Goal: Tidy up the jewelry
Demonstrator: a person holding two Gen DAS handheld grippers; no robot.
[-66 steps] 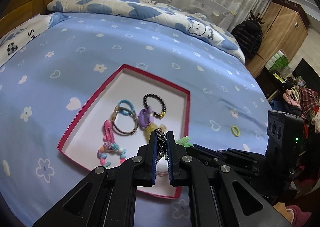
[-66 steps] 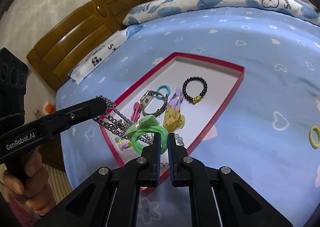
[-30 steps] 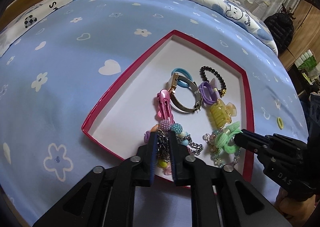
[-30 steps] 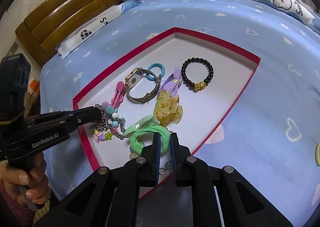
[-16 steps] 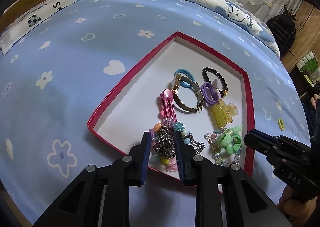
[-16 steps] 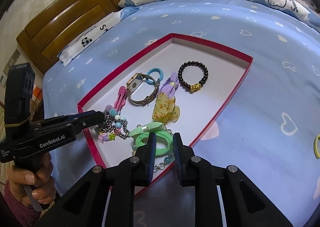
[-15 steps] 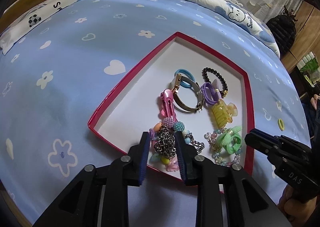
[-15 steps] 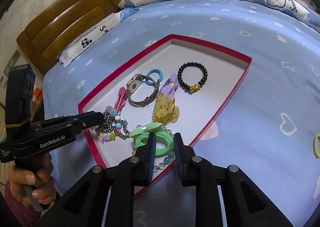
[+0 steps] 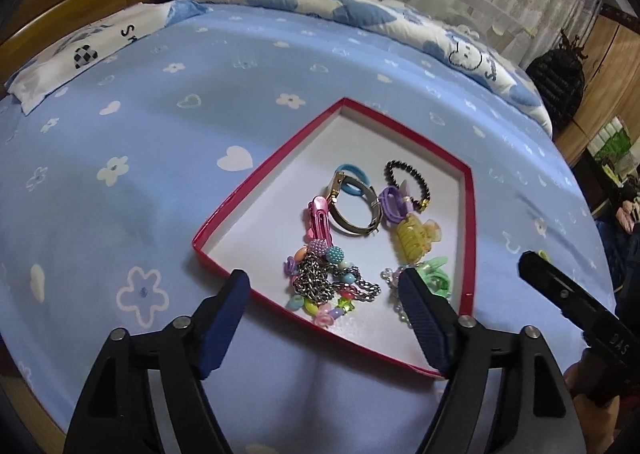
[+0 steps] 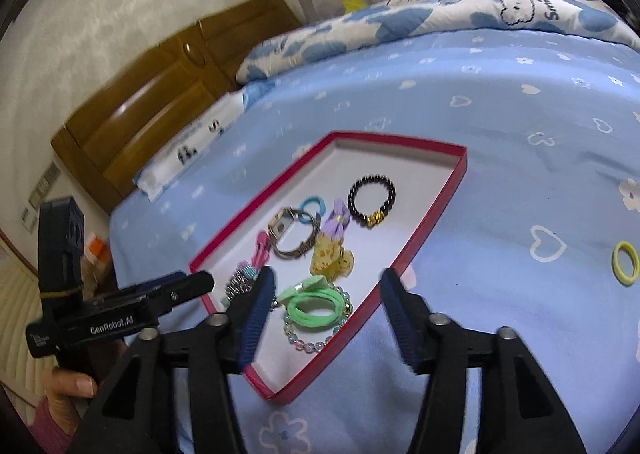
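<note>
Left gripper [image 9: 324, 294] is hanging over the near corner of the red tray [image 9: 256, 182], its jaws having just been opening wide; nothing is pinched between them now. Below the gap, the silver chain [image 9: 320, 282] is lying heaped on the bead string [image 9: 320, 258] inside the tray, so it appears to be dropped there deliberately, with the other pieces.

Moving rightward across the tray, the pink clip [image 9: 320, 220], the watch [image 9: 354, 208], the blue ring [image 9: 352, 178], the purple tie [image 9: 392, 202], the yellow claw clip [image 9: 414, 240] and the black bead bracelet [image 9: 408, 182] are sitting bunched together toward the middle.

Right gripper [image 10: 326, 304] is likewise standing wide after opening, gripping nothing; the green hair tie [image 10: 316, 304] is resting on the tray floor beneath it, on a clear bead strand [image 10: 308, 342]. Farther right, a yellow hair tie [image 10: 625, 262] is lying alone on the blue bedsheet [image 10: 500, 114], well apart from the tray, probably the next piece to collect.
</note>
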